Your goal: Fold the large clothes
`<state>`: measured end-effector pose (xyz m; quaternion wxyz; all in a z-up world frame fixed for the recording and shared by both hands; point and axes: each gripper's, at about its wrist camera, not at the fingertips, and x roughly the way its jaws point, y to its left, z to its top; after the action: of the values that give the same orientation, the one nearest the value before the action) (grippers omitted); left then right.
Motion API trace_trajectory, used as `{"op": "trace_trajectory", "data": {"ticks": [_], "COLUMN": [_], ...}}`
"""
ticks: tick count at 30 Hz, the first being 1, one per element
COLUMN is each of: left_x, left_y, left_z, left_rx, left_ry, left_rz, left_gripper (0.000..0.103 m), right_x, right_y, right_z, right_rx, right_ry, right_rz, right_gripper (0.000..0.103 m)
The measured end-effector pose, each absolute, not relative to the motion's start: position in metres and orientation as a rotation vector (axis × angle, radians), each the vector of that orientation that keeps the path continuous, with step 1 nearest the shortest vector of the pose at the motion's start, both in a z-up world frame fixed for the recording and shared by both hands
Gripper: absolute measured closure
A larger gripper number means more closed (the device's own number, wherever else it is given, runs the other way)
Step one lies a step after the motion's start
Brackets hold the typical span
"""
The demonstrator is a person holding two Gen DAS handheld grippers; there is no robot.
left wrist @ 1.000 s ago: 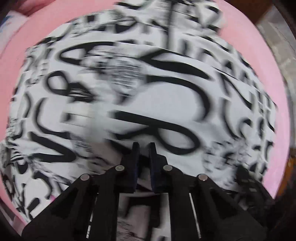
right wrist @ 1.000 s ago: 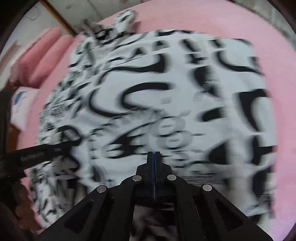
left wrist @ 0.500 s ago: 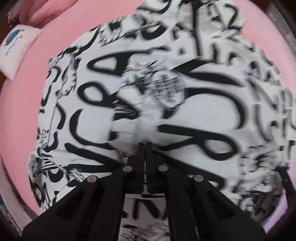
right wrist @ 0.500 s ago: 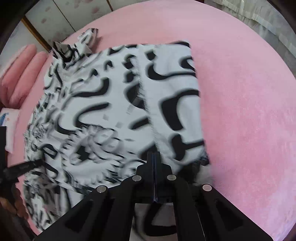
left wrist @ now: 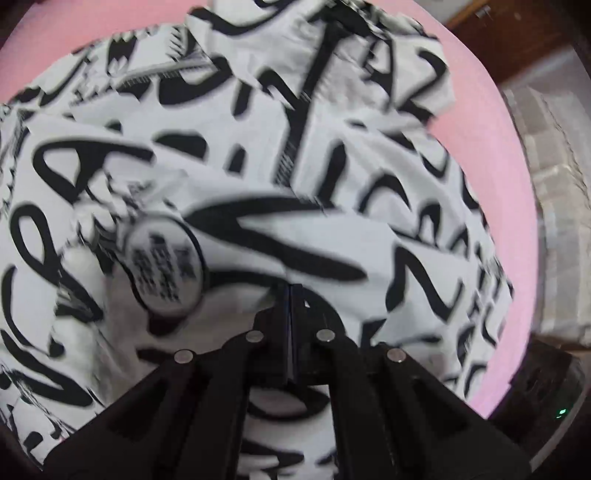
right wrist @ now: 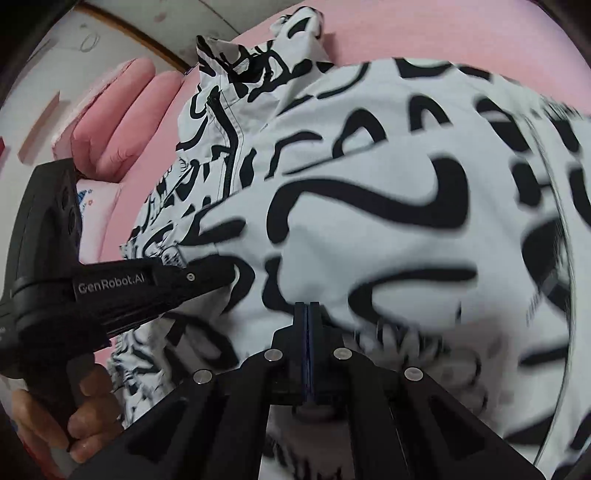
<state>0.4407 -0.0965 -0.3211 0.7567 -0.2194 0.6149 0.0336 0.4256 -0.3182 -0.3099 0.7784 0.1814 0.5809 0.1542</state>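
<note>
On pink bed (right wrist: 424,26), garment (right wrist: 388,206) lengthwise ahead.

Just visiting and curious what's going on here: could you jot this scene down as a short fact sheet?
surface: pink bed
clothing: black-and-white printed jacket, spread over the bed, partly folded
left claw: shut on the jacket
right claw: shut on the jacket
pillows: pink, at the bed's far end
person's hand: holding the left claw's handle

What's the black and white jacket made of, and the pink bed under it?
The jacket looks like thin, smooth woven cloth, perhaps nylon: it creases crisply and has a zipper. The pink bed cover looks soft and fuzzy, probably fleece or plush, matte with no shine.
</note>
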Motion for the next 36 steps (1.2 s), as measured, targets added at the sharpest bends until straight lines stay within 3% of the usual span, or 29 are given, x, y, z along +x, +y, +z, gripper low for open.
{"op": "trace_trajectory", "data": {"ticks": [7, 11, 16, 20, 24, 36], "left_x": [0.454, 0.451, 0.448, 0.454, 0.459, 0.476], "left_y": [-0.084, -0.062, -0.075, -0.086, -0.082, -0.100], "left_z": [-0.321, -0.326, -0.327, -0.335, -0.343, -0.348], "left_rx": [-0.231, -0.298, -0.146, -0.091, -0.157, -0.042], "left_ry": [1.253, 1.249, 1.241, 1.249, 1.255, 1.263], "left_rz": [0.311, 0.289, 0.280, 0.292, 0.271, 0.273], "left_gripper": [0.102, 0.102, 0.102, 0.102, 0.102, 0.102], "right_x": [0.475, 0.481, 0.469, 0.463, 0.460, 0.461], "right_y": [-0.364, -0.409, -0.464, -0.477, -0.511, -0.502], "right_z": [-0.315, -0.306, -0.295, -0.286, -0.299, -0.281], "right_rx": [0.412, 0.444, 0.505, 0.341, 0.519, 0.386], "right_ry": [1.242, 1.199, 1.145, 1.102, 1.109, 1.054], "right_rz": [0.238, 0.146, 0.101, -0.050, -0.063, -0.257], "right_gripper": [0.103, 0.103, 0.103, 0.103, 0.103, 0.103]}}
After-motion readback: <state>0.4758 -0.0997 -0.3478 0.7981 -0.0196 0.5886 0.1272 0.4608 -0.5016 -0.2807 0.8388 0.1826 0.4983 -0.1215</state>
